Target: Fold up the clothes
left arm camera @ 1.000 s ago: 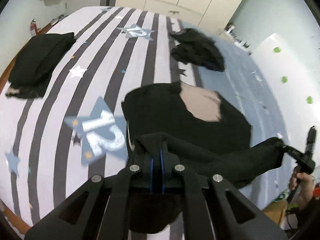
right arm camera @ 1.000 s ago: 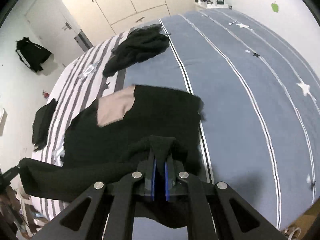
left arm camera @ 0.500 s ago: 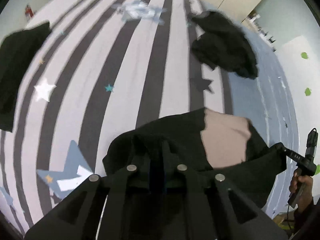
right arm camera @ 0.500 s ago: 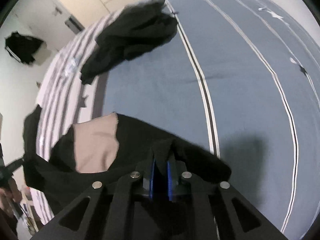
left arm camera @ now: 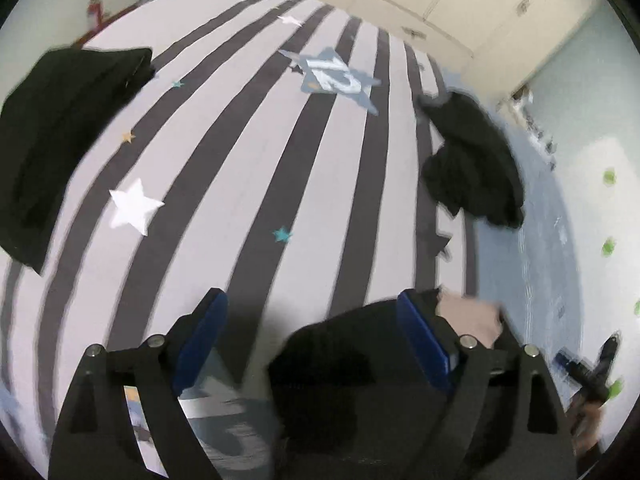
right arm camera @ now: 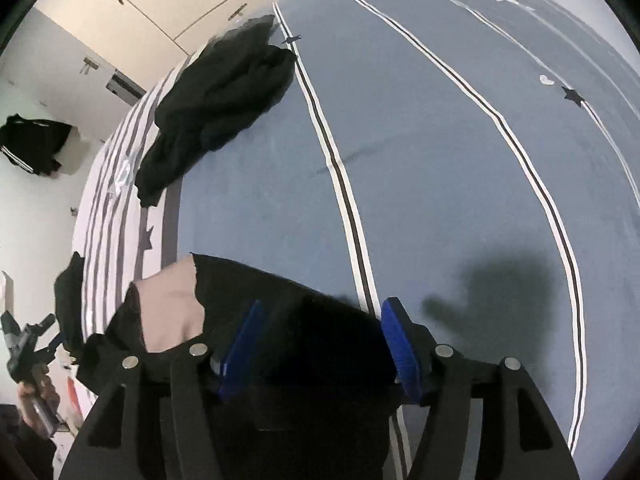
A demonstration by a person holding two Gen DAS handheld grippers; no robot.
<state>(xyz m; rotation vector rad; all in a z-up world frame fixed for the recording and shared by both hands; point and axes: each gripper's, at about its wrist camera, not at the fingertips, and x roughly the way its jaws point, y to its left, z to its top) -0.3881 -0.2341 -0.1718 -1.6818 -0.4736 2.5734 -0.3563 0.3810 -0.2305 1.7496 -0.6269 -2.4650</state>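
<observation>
Black garment (right arm camera: pixel 320 336) (tan patch) on bed (right arm camera: pixel 440 160), both tools spread

Under me spreads a bed (left arm camera: pixel 256 184) whose cover is grey-and-white striped on one half and blue with thin lines on the other (right arm camera: pixel 440 168). Beyond its far edge I see cream wardrobe doors (left arm camera: pixel 460 4). A dark jacket (right arm camera: pixel 34 146) hangs on the white wall.
</observation>
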